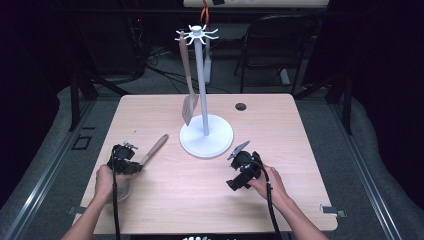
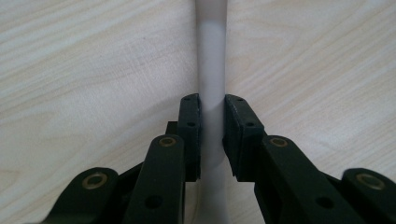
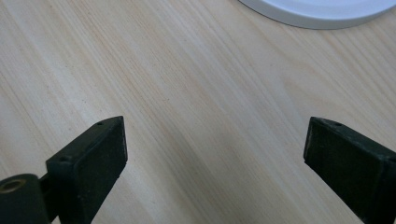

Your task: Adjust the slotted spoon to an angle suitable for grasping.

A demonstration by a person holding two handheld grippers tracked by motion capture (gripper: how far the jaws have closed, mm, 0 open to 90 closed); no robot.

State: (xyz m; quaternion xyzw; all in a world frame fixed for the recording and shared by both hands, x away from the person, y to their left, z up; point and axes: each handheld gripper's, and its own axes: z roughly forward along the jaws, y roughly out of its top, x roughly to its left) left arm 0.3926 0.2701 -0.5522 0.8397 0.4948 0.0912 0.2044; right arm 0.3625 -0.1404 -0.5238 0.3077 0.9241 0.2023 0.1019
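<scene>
A utensil with a wooden handle [image 1: 156, 146] lies slanted on the wooden table [image 1: 200, 200] at the front left. Its far end is partly hidden under the person's left hand. My left gripper [image 1: 137, 167] is shut on the utensil's pale shaft [image 2: 211, 56], with my left gripper [image 2: 212, 100] pads pressing on both sides just above the table top. A white utensil stand [image 1: 206, 136] rises mid-table, and a wooden spatula [image 1: 188, 95] hangs from one of its top hooks. My right gripper [image 1: 235, 167] hovers open right of the stand's base [image 3: 317, 11]; nothing lies within my right gripper [image 3: 215, 135].
A round cable hole [image 1: 240, 106] sits in the table behind the stand. A dark chair [image 1: 280, 40] stands beyond the far edge. Black cables trail from both grippers toward the front edge.
</scene>
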